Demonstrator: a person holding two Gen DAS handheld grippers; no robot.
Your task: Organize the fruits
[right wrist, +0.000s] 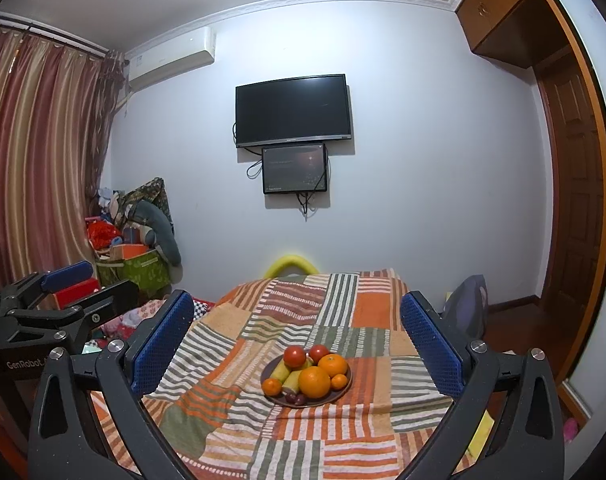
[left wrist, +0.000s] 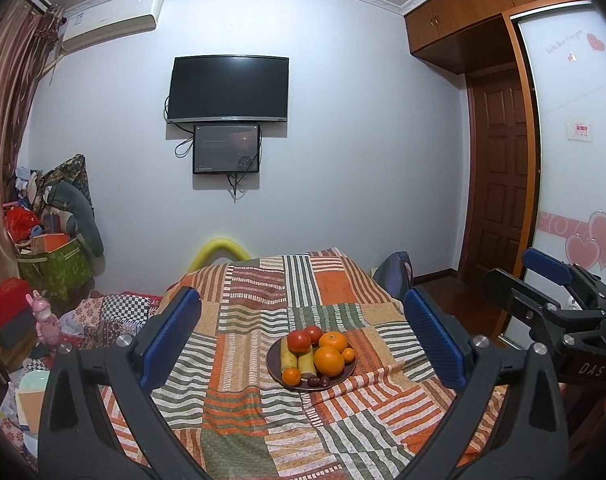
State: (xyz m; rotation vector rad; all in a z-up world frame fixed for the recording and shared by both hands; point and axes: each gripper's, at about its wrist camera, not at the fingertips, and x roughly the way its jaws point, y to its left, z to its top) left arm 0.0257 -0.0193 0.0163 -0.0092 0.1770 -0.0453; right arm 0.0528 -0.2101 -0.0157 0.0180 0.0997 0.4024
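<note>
Fruits (left wrist: 313, 354) heaped, grapes (left wrist: 318, 381) half-hidden | left tool (left wrist: 303, 340), right tool (right wrist: 297, 344) wide, empty

Left gripper (left wrist: 301, 334): our black plastic arms, silver round screws, blue textured pads.
Right gripper (right wrist: 297, 340): same black frame, blue dimpled pads.
Markings: white lettering on both housings.

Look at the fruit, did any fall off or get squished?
Nothing stands out. All the fruit sits piled on the brown plate, upright on the striped cloth; none spilled or visibly damaged.
</note>
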